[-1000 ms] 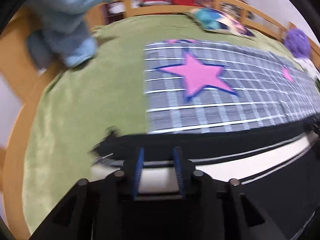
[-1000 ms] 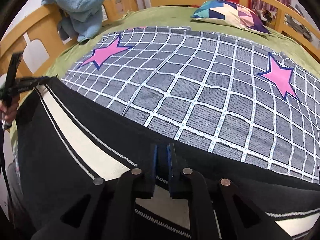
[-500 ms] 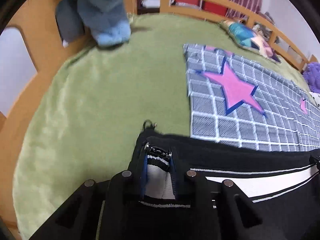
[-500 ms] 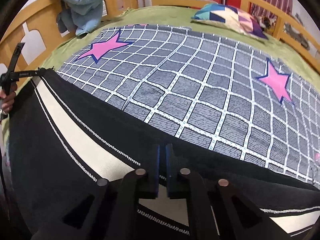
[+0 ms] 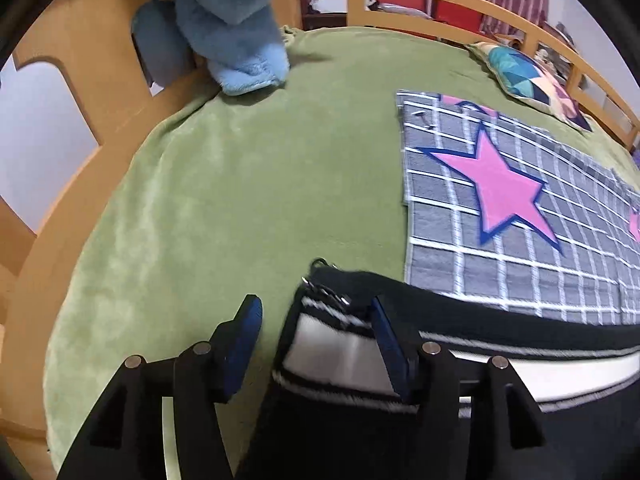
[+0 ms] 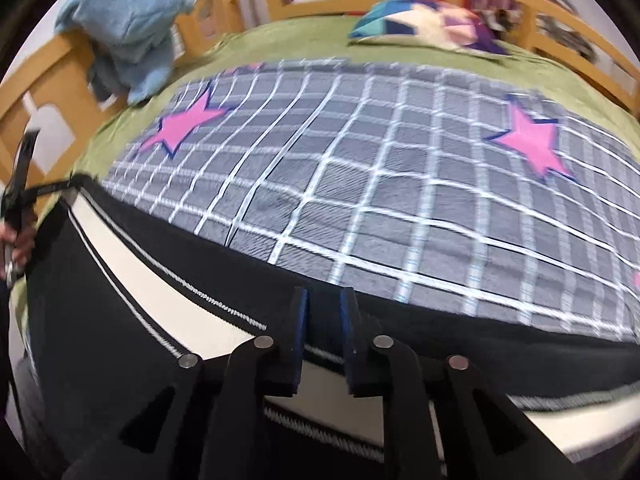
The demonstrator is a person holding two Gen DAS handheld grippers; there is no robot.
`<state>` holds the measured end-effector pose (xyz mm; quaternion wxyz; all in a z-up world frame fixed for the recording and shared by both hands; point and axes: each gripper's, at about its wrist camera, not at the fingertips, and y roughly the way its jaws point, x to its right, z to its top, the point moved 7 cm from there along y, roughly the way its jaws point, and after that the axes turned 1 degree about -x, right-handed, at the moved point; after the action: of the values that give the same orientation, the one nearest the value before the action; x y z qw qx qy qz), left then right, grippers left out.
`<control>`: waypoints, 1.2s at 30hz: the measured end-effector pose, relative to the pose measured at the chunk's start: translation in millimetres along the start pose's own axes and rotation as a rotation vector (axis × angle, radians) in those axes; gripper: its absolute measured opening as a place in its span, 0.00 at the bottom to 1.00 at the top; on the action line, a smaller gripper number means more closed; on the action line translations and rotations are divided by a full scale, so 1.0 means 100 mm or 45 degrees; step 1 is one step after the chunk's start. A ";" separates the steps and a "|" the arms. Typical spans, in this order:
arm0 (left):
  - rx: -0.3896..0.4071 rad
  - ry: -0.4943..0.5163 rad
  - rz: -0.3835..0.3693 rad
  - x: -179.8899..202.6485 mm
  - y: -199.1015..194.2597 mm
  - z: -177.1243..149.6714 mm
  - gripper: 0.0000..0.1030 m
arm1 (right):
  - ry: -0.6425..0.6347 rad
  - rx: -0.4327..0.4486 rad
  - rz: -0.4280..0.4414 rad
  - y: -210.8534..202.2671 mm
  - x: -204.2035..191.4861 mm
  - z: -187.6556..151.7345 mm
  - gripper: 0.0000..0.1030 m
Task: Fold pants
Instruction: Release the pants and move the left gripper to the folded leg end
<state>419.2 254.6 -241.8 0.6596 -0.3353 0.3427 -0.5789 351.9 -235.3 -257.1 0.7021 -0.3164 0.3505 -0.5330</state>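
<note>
The black pants (image 5: 500,328) with a white side stripe lie stretched along the near edge of the bed. My left gripper (image 5: 316,320) is at their zippered end and its jaws are opening. The cloth end lies between them, against the right finger and clear of the left one. My right gripper (image 6: 324,320) sits over the pants (image 6: 100,300) farther along. Its jaws are opening a little, with the black edge in the narrow gap. In the right wrist view the left gripper (image 6: 20,184) and the hand (image 6: 16,240) holding it show at the far left.
A grey checked blanket (image 6: 360,184) with pink stars covers the green bedspread (image 5: 240,184) beyond the pants. A blue fleece garment (image 5: 236,20) hangs over the wooden bed rail (image 5: 80,92) at the back left. A patterned pillow (image 6: 420,24) lies at the far side.
The left jaws, shut on the pants' end half a second ago, now stand wide apart. The right jaws have parted slightly. The left view has swung left onto the green bedspread.
</note>
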 end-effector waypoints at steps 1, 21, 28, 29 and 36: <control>0.001 0.012 0.017 0.01 -0.08 -0.04 0.60 | 0.012 0.025 -0.012 -0.13 0.02 -0.03 0.21; -0.075 0.004 -0.051 0.61 -1.07 -1.72 0.74 | 0.229 0.028 -0.129 -1.10 0.38 -1.68 0.41; -0.012 -0.287 -0.026 -0.31 -1.21 -1.74 0.74 | 0.258 0.077 -0.174 -1.38 0.23 -1.77 0.42; -0.014 -0.342 -0.057 -0.41 -1.16 -1.73 0.74 | 0.276 0.080 -0.179 -1.41 0.20 -1.78 0.42; -0.064 -0.586 -0.224 -0.66 -0.56 -1.58 0.72 | 0.402 0.083 -0.201 -1.48 0.10 -1.84 0.42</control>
<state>249.9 306.9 -276.0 0.6589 -0.5032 0.1671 -0.5336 123.3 -292.3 -239.1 0.6042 -0.2324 0.4130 -0.6406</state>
